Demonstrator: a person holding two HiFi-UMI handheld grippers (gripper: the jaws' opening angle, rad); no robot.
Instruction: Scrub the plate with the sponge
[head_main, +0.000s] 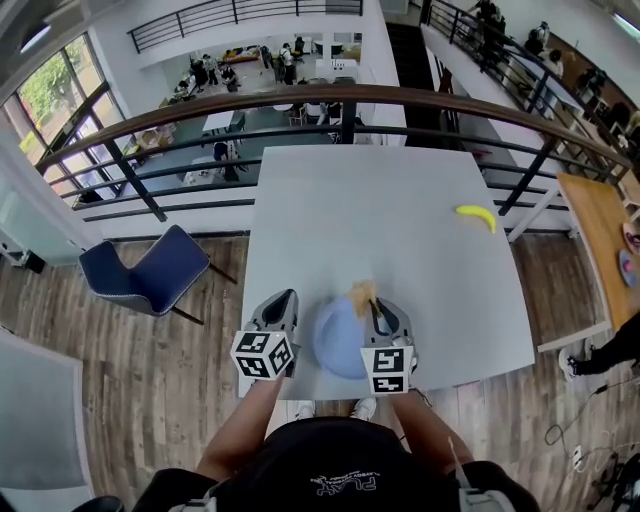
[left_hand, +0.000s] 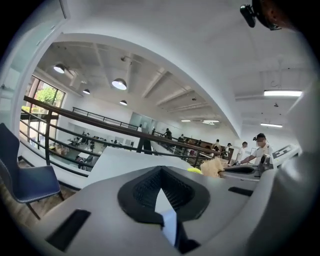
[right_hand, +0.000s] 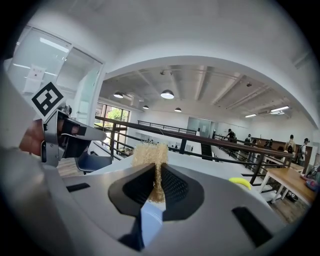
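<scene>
Right gripper (right_hand: 156, 172) clamps tan fibrous sponge (right_hand: 150, 152); left gripper (left_hand: 161, 187) closed, empty. Pale blue round plate (head_main: 338, 345), flanks covered by both grippers, plain only overhead.

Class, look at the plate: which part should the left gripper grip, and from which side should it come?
Probably the plate's left rim, from the left, where the shut, empty left gripper is. It lies flat on the table, so only its thin edge fits between jaws; the right gripper holds the sponge on the right.

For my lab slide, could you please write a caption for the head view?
Right gripper grips a sponge, left gripper shut and empty, blue plate between them on a grey table.
</scene>
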